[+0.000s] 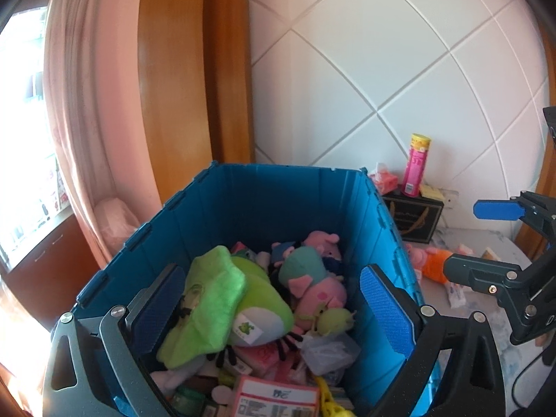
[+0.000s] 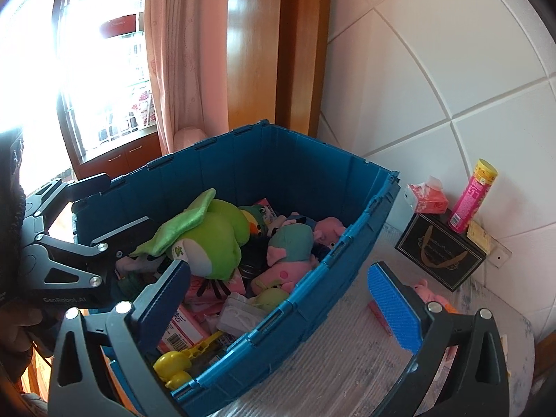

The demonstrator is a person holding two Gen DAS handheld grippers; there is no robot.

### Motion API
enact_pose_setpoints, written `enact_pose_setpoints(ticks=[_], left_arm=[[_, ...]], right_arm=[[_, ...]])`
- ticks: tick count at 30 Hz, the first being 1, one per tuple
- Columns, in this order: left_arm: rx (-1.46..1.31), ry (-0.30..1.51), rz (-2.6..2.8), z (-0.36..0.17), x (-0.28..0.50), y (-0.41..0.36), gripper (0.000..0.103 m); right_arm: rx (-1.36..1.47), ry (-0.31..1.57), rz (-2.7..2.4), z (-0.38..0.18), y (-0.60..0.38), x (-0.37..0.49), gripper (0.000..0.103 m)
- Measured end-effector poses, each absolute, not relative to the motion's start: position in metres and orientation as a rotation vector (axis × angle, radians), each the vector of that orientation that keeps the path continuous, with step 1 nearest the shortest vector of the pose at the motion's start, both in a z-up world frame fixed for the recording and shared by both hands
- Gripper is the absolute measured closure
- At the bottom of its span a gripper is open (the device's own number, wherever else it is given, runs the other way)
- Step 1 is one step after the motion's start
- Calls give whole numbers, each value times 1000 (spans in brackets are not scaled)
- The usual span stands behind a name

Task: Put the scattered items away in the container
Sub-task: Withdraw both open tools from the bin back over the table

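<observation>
A blue crate [image 1: 194, 191] [image 2: 351, 243] holds several toys and packets. Among them are a green frog plush [image 1: 222, 302] [image 2: 205, 236], a pink pig plush [image 1: 312, 278] [image 2: 288, 246] and a yellow toy [image 2: 173, 365]. My left gripper [image 1: 274, 309] [image 2: 114, 205] hovers open over the crate with nothing between its fingers. My right gripper [image 2: 278, 305] [image 1: 486, 243] is open and empty too. It straddles the crate's right wall, with one finger over the toys and one over the table. Outside the crate lie a pig plush in orange [image 1: 434, 260] [image 2: 427, 292] and a flat pink item [image 2: 378, 312].
Against the tiled wall stands a black box [image 1: 413, 215] [image 2: 441, 253] with a pink tube [image 1: 417, 163] [image 2: 472, 198] and a tissue pack [image 1: 384, 179] [image 2: 425, 196] on or beside it. A white packet [image 1: 455, 295] lies on the table. A pink curtain [image 1: 97, 104] and a wooden frame stand behind the crate.
</observation>
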State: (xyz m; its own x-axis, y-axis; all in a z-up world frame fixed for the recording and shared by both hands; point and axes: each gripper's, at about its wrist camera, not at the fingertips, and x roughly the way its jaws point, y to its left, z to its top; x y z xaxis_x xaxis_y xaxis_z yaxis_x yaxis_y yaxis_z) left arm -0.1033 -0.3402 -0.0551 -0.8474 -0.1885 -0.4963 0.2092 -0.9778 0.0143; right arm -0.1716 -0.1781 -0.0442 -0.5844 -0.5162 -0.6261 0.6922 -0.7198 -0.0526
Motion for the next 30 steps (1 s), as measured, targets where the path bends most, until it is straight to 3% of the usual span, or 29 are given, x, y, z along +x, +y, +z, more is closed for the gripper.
enact_pose_setpoints(ticks=[16,30], left_arm=[[836,-121,-3055,-44,-147,-211,1],[1030,-274,-3175,-74,-180,-75,1]], right_arm=[[919,212,-2537,-62,-13,-167,0],[1078,46,-2737,-90,156,-169,0]])
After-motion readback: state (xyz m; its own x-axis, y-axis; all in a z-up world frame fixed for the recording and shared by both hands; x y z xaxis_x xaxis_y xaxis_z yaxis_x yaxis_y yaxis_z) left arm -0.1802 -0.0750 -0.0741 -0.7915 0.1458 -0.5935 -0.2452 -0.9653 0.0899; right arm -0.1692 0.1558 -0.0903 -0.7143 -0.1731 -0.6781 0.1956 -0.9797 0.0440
